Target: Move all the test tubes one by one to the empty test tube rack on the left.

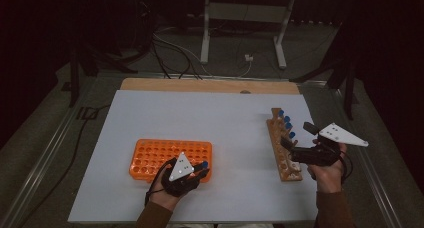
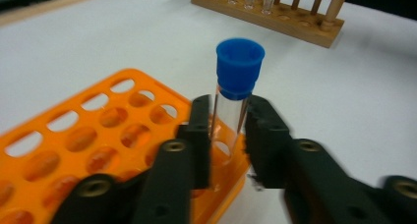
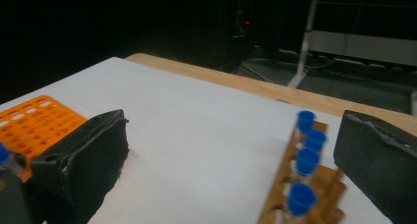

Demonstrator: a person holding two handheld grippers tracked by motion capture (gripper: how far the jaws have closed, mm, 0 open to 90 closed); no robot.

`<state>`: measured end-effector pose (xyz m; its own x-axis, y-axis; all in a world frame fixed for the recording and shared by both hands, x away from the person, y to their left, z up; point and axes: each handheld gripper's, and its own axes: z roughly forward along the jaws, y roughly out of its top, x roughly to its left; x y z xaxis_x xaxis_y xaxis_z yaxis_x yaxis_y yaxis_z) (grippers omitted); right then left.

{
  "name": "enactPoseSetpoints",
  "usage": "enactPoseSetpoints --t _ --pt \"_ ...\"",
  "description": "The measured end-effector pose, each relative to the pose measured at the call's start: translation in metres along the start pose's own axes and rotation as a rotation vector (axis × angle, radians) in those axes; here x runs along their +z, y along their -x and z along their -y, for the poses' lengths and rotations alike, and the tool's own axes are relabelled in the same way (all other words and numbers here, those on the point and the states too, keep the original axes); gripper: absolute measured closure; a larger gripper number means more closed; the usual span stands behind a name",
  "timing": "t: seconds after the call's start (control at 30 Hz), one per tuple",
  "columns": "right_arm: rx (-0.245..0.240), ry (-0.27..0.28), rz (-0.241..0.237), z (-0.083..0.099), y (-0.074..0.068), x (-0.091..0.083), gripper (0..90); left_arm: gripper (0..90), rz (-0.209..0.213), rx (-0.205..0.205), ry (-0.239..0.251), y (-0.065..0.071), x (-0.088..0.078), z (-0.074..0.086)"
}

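Your left gripper [image 2: 227, 130] stands at the near right corner of the orange rack [image 1: 150, 155], and its jaws sit on either side of a capped tube [image 2: 236, 81] that stands upright in the corner hole. In the left gripper view the pads lie very close to the glass, but a thin gap shows on at least one side, so I judge the grip as loosened, not pressing. This makes sense: the tube seems to be seated already, the hole keeps it upright, and you need only a small opening to let it go without knocking it. The blue cap stays above the jaws, so the pads meet the glass wall, where the hold is more stable.

Your right gripper [image 1: 295, 150] is far to the right of the orange rack, beside the wooden rack [image 1: 284, 153], with jaws spread wide and nothing between them. The wide opening fits an approach to the next tube. Four more tubes with blue caps [image 3: 306, 160] stand in a row in the wooden rack, at its far part, and the near holes look empty.

I think the work is moving tubes from the wooden rack into the orange rack, one hand placing while the other hand prepares. Keep the left gripper straight when you lift away, because a tilted pull can drag the tube out again.
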<state>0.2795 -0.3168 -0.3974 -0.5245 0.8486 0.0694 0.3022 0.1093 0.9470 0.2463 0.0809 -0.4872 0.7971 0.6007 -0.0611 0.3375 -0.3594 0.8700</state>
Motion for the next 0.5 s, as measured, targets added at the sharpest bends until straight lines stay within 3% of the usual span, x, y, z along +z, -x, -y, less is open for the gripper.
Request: enactPoseSetpoints --t 0.17,0.27,0.5 --pt "0.002 -0.039 0.041 0.006 0.009 0.004 0.6 57.9 0.089 -0.046 0.06 -0.006 -0.006 -0.003" --pt "0.013 -0.063 0.041 0.011 0.014 0.009 0.6 52.3 0.095 -0.065 0.09 -0.009 -0.009 -0.004" --pt "0.023 -0.099 0.057 0.021 0.022 0.017 2.9 21.9 0.044 -0.075 0.146 -0.012 -0.019 -0.008"
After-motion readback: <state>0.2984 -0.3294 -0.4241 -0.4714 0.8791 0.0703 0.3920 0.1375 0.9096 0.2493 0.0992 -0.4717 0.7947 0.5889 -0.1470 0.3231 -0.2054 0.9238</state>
